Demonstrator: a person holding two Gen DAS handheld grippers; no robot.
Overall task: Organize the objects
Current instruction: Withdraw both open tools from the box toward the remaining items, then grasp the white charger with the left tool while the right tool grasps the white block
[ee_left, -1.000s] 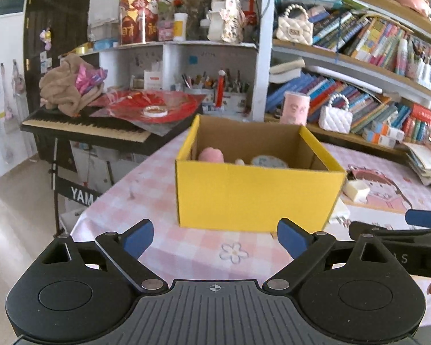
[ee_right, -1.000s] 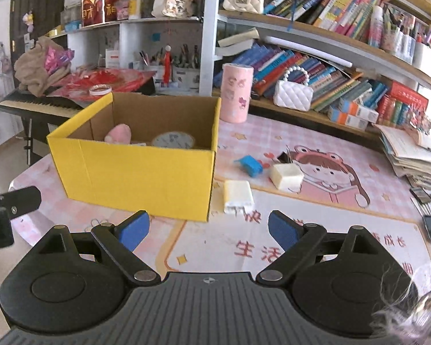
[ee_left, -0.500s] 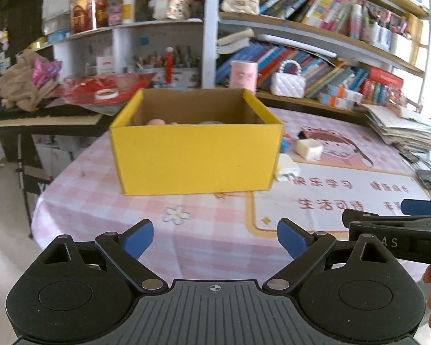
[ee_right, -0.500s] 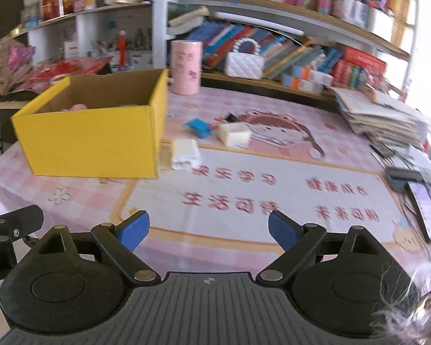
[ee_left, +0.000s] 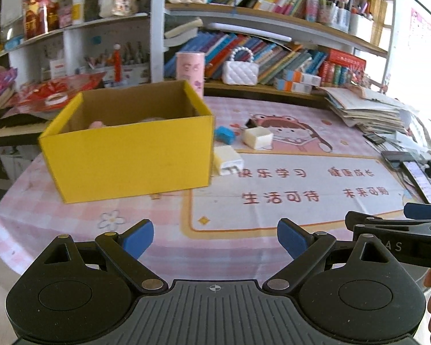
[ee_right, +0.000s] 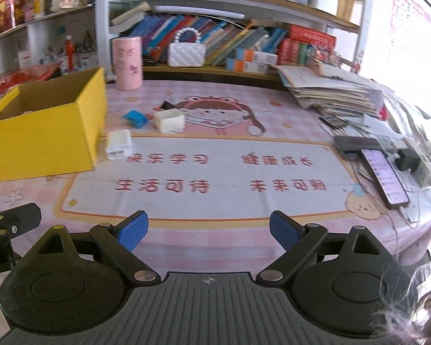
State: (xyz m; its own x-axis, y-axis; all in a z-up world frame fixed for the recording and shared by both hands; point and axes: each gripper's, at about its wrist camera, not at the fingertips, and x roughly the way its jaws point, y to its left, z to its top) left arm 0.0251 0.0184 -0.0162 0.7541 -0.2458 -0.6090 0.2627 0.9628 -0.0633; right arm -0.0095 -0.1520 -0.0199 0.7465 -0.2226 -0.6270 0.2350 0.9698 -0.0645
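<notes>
Both views have swung right, off the box [ee_left: 129, 155]; both grippers [ee_left: 214, 238] [ee_right: 207, 227] gape empty; next, reach the charger [ee_right: 118, 144].

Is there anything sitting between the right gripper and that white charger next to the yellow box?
Nothing visible: only bare printed mat lies between the open right gripper and the white charger, which lies beside the yellow box.

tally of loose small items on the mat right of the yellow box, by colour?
White: 2, the white charger by the yellow box, and the white block
Blue: 1, the blue item
Black: 1, the small black piece
Total: 4
</notes>
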